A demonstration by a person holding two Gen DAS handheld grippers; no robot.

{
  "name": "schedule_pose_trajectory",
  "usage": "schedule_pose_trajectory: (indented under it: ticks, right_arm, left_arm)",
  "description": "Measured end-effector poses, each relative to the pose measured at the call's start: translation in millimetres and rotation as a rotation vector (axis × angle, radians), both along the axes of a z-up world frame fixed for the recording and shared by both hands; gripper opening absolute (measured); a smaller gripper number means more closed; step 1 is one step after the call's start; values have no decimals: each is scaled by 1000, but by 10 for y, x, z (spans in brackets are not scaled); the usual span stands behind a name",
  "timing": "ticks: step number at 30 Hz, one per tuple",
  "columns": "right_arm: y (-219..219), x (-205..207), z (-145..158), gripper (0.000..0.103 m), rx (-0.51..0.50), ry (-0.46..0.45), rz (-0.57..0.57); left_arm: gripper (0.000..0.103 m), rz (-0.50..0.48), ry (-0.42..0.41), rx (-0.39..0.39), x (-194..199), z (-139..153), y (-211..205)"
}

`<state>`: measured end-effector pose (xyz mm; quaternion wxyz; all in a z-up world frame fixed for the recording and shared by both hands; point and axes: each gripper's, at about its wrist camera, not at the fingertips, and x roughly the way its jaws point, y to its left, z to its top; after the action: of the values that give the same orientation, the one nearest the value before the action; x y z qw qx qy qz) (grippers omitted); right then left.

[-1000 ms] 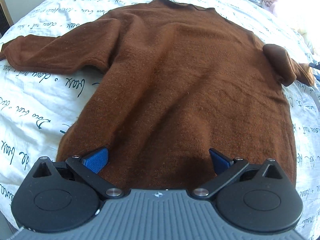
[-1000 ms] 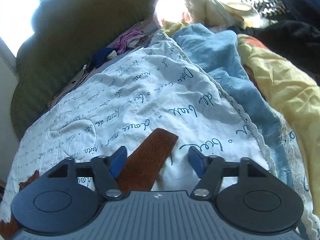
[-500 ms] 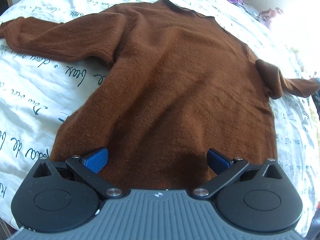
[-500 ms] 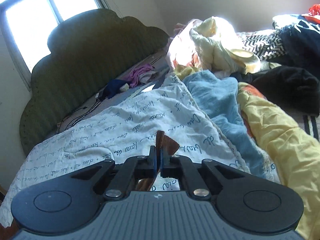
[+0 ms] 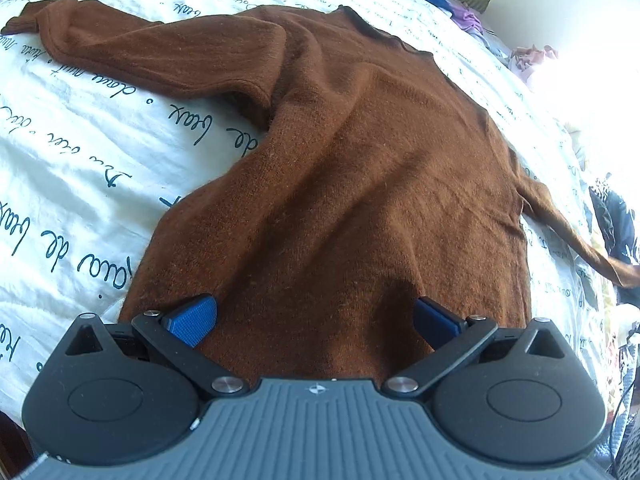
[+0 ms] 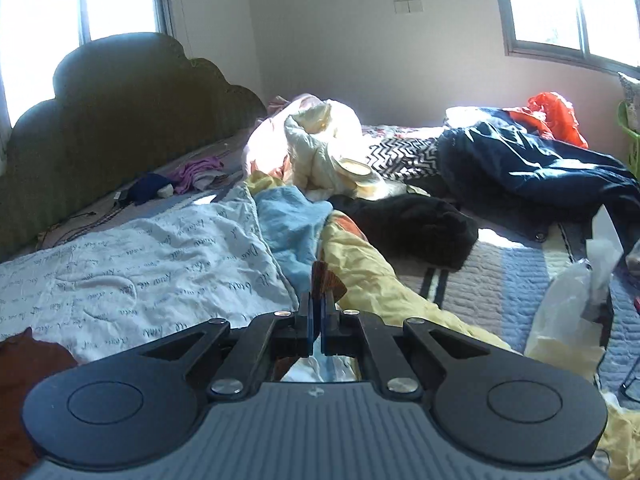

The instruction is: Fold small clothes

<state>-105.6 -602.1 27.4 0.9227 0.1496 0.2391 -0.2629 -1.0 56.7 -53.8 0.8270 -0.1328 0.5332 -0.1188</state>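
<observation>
Heaped clothes (image 6: 500, 168) crowd bed's right

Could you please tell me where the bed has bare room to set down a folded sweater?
Bare quilt lies below the sweater's outstretched sleeve, beside its body. Past the quilt's far edge it is crowded with heaped clothes.

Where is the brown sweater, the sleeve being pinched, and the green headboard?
brown sweater (image 5: 380, 168), left wrist view, middle of its body
pinched sleeve (image 6: 325, 278), right wrist view, cuff end
green headboard (image 6: 120, 120), right wrist view, padded front

Right hand-held gripper (image 6: 317, 320) closed on sweater sleeve cuff (image 6: 323, 278), lifted it, apparently clear of bedspread (image 6: 140, 276)
</observation>
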Motion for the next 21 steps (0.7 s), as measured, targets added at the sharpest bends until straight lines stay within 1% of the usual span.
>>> schedule_pose_trajectory:
  ticks: [4,7,9,12,14,15,16,17,18,19,20,21]
  right_arm:
    - [9,-277,-316,2,26,55,-41]
    - [-72,-347,-483,2,71,75,-78]
    - [-123,-338,-538,2,121,78,-80]
    - [-113,-252,-454,3,185,36,-39]
    - [-167,-72,-330,3,216,2,-8]
    - [-253,58,-238,3,233,-30,-4]
    - [-381,178,-184,3,258,-58,-32]
    - [-576,304,-173,4,294,-83,-110]
    - [-727,445,-194,5,281,-59,-168]
    - [-823,621,-237,15,205,45,-218]
    - [-865,768,-302,44,133,175,-273]
    - [-842,810,-352,56,76,228,-294]
  left_arm:
    - [103,-24,-4,25,-5,7,-35]
    - [103,-37,-2,42,-14,3,-69]
    - [103,-38,-1,48,-20,8,-77]
    - [103,-33,0,47,-24,16,-72]
    - [103,-26,3,49,-21,23,-64]
    - [103,-23,5,51,-16,25,-65]
    - [103,-20,6,51,-14,28,-64]
    - [103,-20,6,51,-9,26,-69]
    - [103,-21,8,55,-3,25,-78]
    - [103,-23,10,61,3,27,-94]
    - [103,-26,10,68,4,33,-107]
    - [103,-30,8,72,-2,44,-116]
